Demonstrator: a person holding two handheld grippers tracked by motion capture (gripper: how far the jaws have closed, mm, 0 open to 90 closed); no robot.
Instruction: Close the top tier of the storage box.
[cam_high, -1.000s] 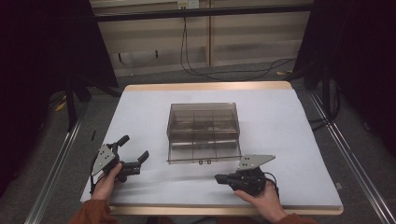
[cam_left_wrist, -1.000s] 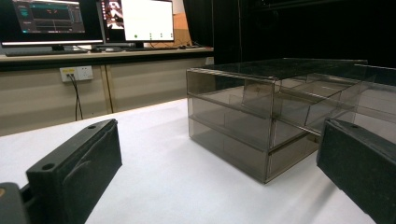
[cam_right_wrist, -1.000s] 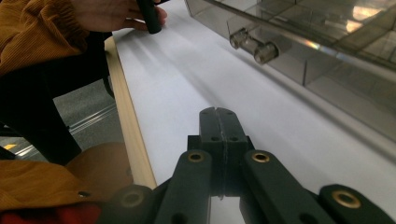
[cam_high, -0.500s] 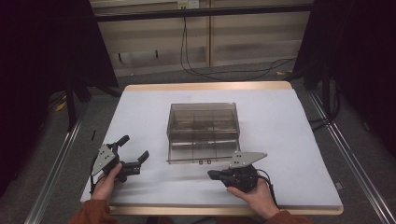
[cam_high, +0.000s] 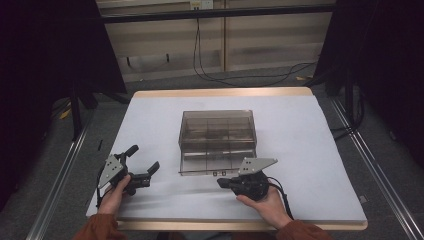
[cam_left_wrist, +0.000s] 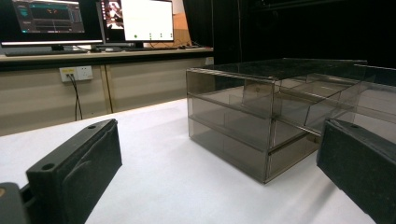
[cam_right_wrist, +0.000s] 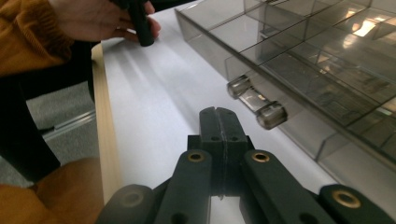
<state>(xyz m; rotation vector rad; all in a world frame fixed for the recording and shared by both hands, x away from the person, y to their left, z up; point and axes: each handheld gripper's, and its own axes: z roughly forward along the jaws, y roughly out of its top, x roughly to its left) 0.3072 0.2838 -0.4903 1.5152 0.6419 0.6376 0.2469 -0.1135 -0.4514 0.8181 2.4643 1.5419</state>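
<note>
1. Left edge of the room: dark curtain, grey floor, a metal rail (cam_high: 60, 175) running along the table's left side.
2. Table (cam_high: 320, 165): white top, bare and matte, light wood edge showing front and back.
3. Left gripper (cam_high: 142, 166): resting on the white top near the front left corner, held by the left hand (cam_high: 117, 192). Jaws wide apart, nothing between them. In the left gripper view the 2 black pads frame the drawer box from the side, well apart from it.
4. Drawer box (cam_high: 217, 140): smoky clear plastic, sits mid-table, slightly toward the front. Dividers visible through the lid. Bottom drawer sticks out a little toward the person; 2 small clear knobs (cam_right_wrist: 256, 102) on its front.
5. Right gripper (cam_high: 220, 183): just in front of the box, right of centre, held by the right hand (cam_high: 267, 202). Jaws fully closed, pads pressed together, holding nothing. In the right gripper view the tip points along the drawer front, close beside the 2 knobs, not touching them.
6. Back of the room: wood-panelled wall, black cables (cam_high: 235, 75) hanging down and trailing over the floor. The left gripper view shows a wall socket and monitors (cam_left_wrist: 135, 21) on a shelf.
7. Right edge: second metal rail (cam_high: 372, 170), then dark curtain.
</note>
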